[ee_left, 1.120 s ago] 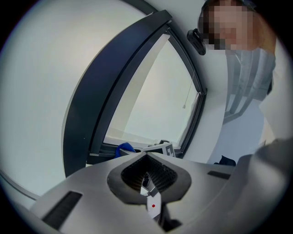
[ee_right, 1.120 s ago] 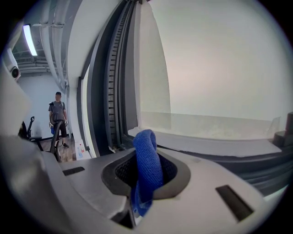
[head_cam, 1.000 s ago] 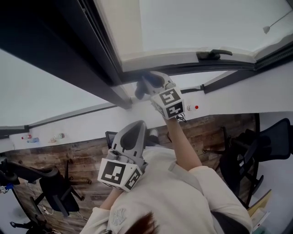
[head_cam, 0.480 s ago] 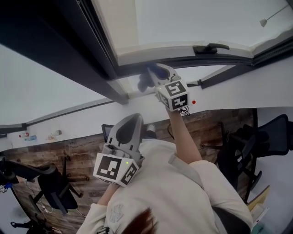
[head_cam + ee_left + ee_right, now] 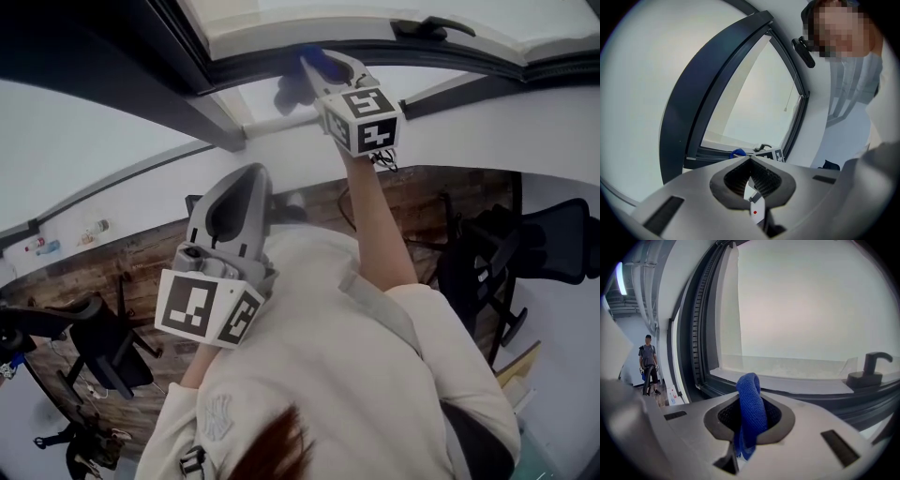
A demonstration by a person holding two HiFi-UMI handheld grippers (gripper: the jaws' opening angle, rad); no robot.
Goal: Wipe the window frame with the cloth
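Pinching folded woven blue cloth [image 5: 750, 397], right gripper [image 5: 749, 405] jaws, left gripper [image 5: 750, 161] jaws together

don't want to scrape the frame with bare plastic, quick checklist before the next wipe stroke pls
1. Cloth clamped in the right gripper: ok.
2. Cloth sticks out past that gripper's tips: ok.
3. Cloth touching the window frame: cannot tell.
4. Window handle apart from the cloth, off to one side: ok.
5. Left gripper shut, empty, held away from the frame: ok.
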